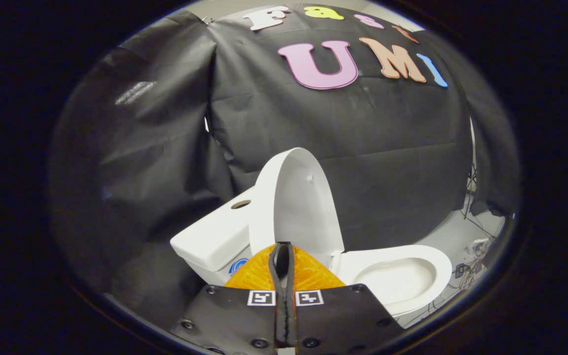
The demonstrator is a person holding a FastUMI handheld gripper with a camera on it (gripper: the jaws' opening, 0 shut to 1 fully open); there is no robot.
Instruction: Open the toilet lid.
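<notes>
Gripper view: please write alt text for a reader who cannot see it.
A white toilet's lid stands raised, leaning back by the tank, with the seat and bowl exposed. The gripper is shut on nothing, fingers together just before the lid's base.

Hand-held gripper (284, 256): screwed plates, 2 square markers

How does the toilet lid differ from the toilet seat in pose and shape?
The toilet lid stands raised, nearly upright, against the tank; the toilet seat lies flat on the bowl. The lid is a solid panel; the seat is a ring with an open middle. The lid rises just beyond the gripper, whose fingers are closed together on nothing; the seat lies off to the side of them. Both are white and meet at the hinge end.
</notes>
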